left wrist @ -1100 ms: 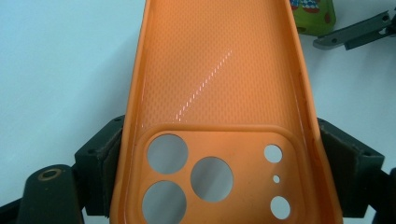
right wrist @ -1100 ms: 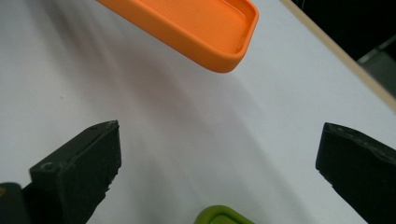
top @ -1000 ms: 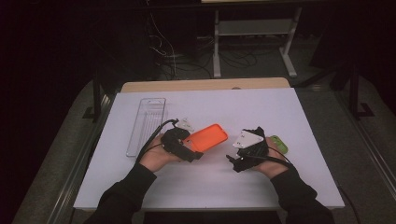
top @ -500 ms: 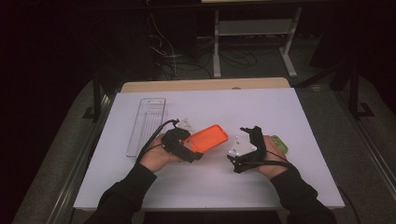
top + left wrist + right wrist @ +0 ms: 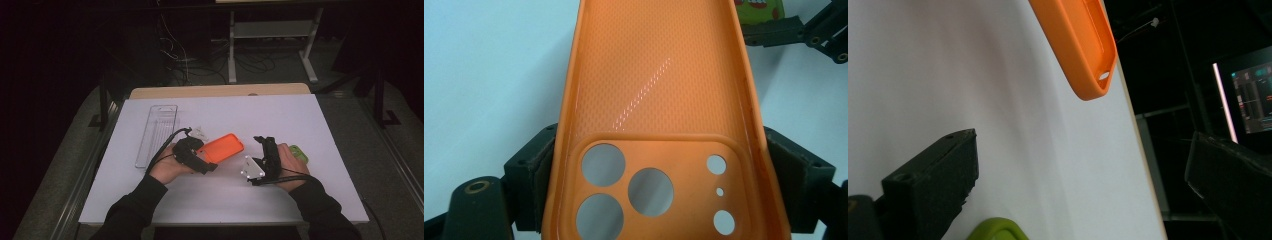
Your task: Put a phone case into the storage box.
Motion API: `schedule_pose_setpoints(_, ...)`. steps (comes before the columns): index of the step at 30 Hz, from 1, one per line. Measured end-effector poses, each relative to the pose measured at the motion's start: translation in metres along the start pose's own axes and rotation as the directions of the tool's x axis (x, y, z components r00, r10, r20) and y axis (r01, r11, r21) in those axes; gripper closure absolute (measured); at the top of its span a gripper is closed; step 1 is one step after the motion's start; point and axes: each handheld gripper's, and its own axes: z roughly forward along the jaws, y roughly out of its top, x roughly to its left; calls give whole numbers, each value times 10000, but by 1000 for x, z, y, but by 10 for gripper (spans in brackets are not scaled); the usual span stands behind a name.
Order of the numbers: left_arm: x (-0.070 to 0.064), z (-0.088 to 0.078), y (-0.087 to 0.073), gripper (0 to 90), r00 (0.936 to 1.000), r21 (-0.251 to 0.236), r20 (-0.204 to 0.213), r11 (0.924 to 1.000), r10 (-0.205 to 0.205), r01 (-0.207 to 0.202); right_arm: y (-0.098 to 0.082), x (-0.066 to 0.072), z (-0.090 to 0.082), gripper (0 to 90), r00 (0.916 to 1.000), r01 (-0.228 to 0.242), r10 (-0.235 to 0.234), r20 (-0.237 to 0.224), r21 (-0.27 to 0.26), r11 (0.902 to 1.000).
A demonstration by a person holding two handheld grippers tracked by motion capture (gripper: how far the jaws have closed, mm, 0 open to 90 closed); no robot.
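White table [image 5: 320, 125], dark room behind, with cables and a metal stand at 12 o'clock. Items I log:

1. Orange phone case [image 5: 223, 148], near table centre, inner side up with its camera cut-outs showing in my left gripper view. My left gripper [image 5: 207, 159] pinches its camera end, one jaw against each long edge; the case points toward 2 o'clock.
2. Clear plastic tray [image 5: 156, 134], at 9 o'clock of the case, well apart from it.
3. Green object [image 5: 299, 153], at 3 o'clock, just beside my right hand [image 5: 292, 167].
4. My right gripper [image 5: 265, 142], jaws spread wide with nothing between them, pointing to 12 o'clock, near the case's free end.
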Motion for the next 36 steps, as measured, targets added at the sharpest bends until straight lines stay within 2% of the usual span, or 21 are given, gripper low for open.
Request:
schedule_pose_setpoints(2, 1, -1, 0, 161, 10000, 52, -17, 10000, 64, -63, 1, 2, 0, 0, 9995, 217, -216, 231, -32, 9998)
schedule_pose_setpoints(6, 1, -1, 0, 161, 10000, 133, -20, 9999, 85, -85, 2, 2, -1, 0, 9963, 765, -760, 395, -104, 9970)
schedule_pose_setpoints(7, 1, -1, 0, 161, 10000, 137, 0, 9999, 65, -65, 3, 3, -1, 0, 9966, 673, -661, 488, -235, 9975)
schedule_pose_setpoints(8, 3, -3, 0, 161, 9996, 327, 13, 9991, 266, -267, 4, 3, -1, 0, 9955, 777, -761, 556, -270, 9966)
schedule_pose_setpoints(15, 2, -2, 1, 161, 9996, 381, 80, 9989, 259, -261, 11, 5, -1, 0, 9903, 1259, -1232, 644, -404, 9912)
schedule_pose_setpoints(19, 2, -1, 1, 161, 9995, 417, 154, 9987, 283, -290, 15, 5, 2, 0, 9905, 1156, -1109, 817, -543, 9918)
schedule_pose_setpoints(20, 0, 0, 1, 161, 9998, 219, 181, 9998, 7, -11, 16, 5, 2, 0, 9902, 1190, -1146, 795, -535, 9915)
schedule_pose_setpoints(28, 0, -1, 2, 161, 9999, 205, 109, 9997, 119, -121, 26, 6, 7, 3, 9866, 1379, -1308, 978, -699, 9880)
schedule_pose_setpoints(30, 0, -1, 2, 161, 9999, 164, 119, 9998, 84, -86, 28, 7, 8, 30, 9846, 1486, -1406, 1039, -734, 9862)
schedule_pose_setpoints(32, 1, -2, 2, 161, 9996, 303, 112, 9992, 244, -248, 31, 9, 8, 45, 9829, 1557, -1462, 1120, -809, 9845)
schedule_pose_setpoints(33, 1, -3, 2, 161, 9996, 316, 115, 9992, 257, -261, 32, 8, 9, 55, 9749, 1945, -1826, 1270, -885, 9769)
schedule_pose_setpoints(36, 2, -4, 2, 161, 9992, 351, 120, 9987, 371, -375, 35, 10, 11, 90, 9695, 2188, -2056, 1335, -928, 9714)
